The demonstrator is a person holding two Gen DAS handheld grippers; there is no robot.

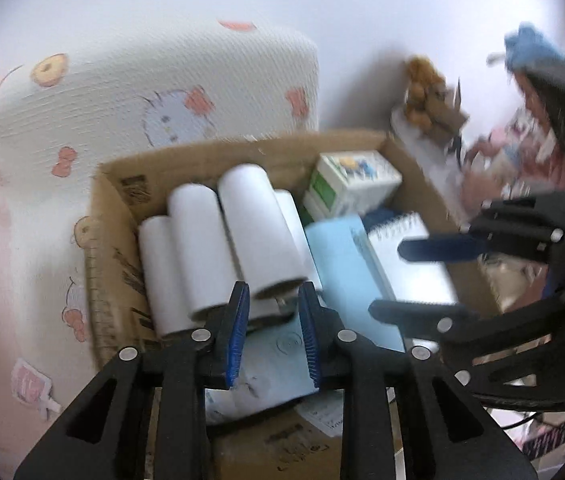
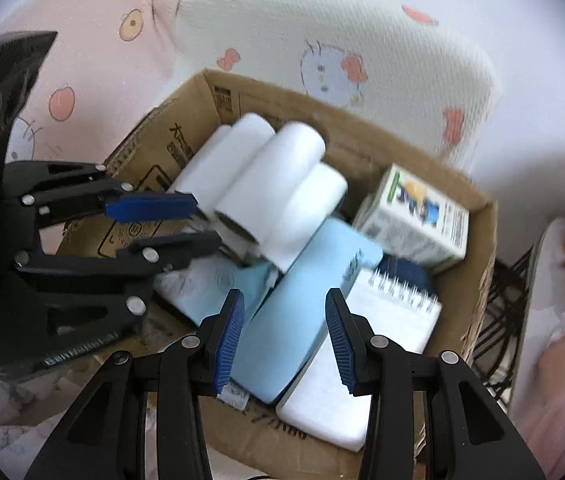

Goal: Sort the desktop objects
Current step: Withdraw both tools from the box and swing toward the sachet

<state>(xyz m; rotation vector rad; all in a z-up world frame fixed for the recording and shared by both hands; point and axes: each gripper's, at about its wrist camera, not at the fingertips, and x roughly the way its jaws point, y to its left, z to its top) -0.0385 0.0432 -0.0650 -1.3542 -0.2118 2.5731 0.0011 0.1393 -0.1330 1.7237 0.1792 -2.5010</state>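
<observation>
Now, left gripper (image 1: 273, 334): jaws apart, nothing between them, above the white rolls (image 1: 218, 248).
Right gripper (image 2: 285, 338): jaws apart, holding nothing, over the blue pad (image 2: 302, 312).
Cardboard box (image 2: 478, 280): holds rolls, pad, spiral notebook (image 2: 386, 320), small carton (image 2: 414, 216).

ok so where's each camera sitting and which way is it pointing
Left wrist: sits on the left tool, looking down into the cardboard box at the white rolls; its own open fingers show, with the right tool in from the right.
Right wrist: sits on the right tool, looking down at the light blue book; the left tool shows at left.
Shared: box, rolls, book, spiral notebook, printed carton.
</observation>
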